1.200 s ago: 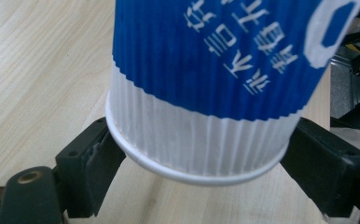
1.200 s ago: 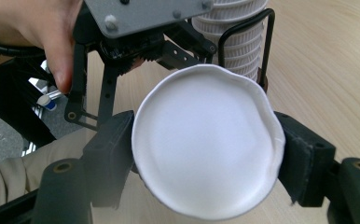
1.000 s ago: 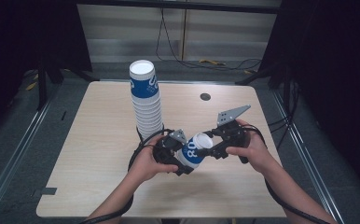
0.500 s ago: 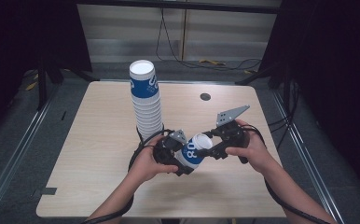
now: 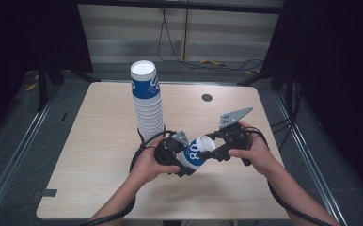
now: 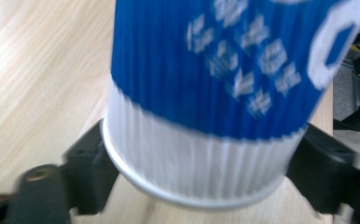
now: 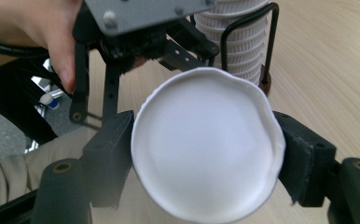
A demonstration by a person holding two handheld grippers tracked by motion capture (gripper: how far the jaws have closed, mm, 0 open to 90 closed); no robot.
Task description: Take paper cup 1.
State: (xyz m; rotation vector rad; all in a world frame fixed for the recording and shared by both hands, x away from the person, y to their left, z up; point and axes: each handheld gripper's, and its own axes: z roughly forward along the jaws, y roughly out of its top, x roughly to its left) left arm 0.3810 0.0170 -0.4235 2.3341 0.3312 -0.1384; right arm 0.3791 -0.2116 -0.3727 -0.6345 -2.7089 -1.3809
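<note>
You have one cup off the stack, with the left gripper, its jaws just closed, clamping its base and the right gripper clamping its rim; setting it down remains.

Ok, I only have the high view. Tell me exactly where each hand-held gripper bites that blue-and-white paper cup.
Observer: The left hand-held gripper has just been closing. Its jaws press on the white ribbed band at the base of the paper cup.
Operator: Now give me the right one.
Observer: The right hand-held gripper clamps the open mouth from both sides, and the rim is squeezed slightly out of round.
Operator: Check the stack behind it too.
Observer: The stack of paper cups stands inside a black wire holder.
</note>
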